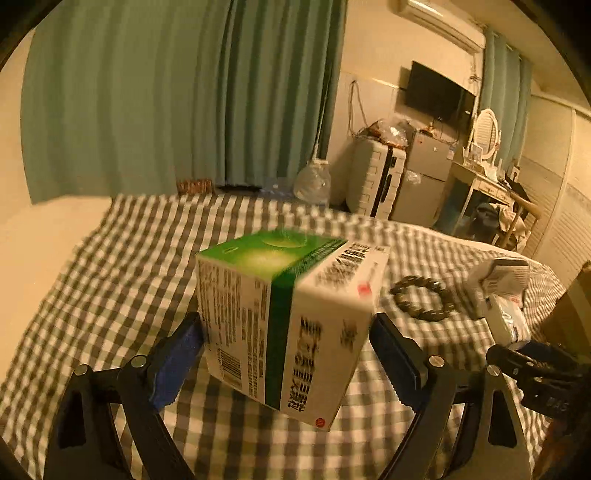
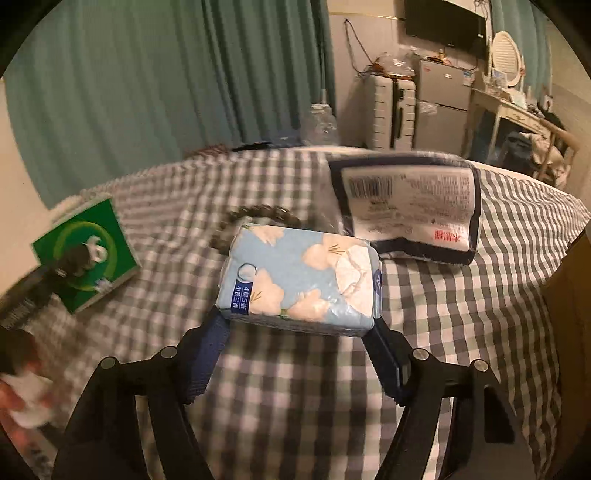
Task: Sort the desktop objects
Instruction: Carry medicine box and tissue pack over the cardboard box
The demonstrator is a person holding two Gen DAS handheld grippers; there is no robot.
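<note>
Both tools grip: left (image 1: 286, 354) box (image 1: 284, 317), right (image 2: 295, 347) tissue pack (image 2: 299, 280).

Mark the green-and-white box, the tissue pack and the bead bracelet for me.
green-and-white box (image 1: 280, 325), left wrist view, front corner.
tissue pack (image 2: 299, 280), right wrist view, top face.
bead bracelet (image 1: 423, 297), left wrist view, near beads.

Grey fridge (image 2: 441, 110) against the far wall, taken as the landmark. Touching its left side, a pale ribbed suitcase (image 2: 388, 110) with wrapped clutter piled on top. Above the fridge, a dark wall-mounted television (image 2: 443, 22); higher still, a white air conditioner (image 1: 439, 22). Just right of the fridge, a cream dressing table (image 2: 506, 107) with an oval mirror (image 2: 508, 55) on it. Left of the fridge, beyond the suitcase, a clear plastic container (image 2: 321, 122), then teal curtains (image 2: 147, 92) well to the left. In front of the fridge, a grey-and-white checked cloth (image 2: 295, 406).
</note>
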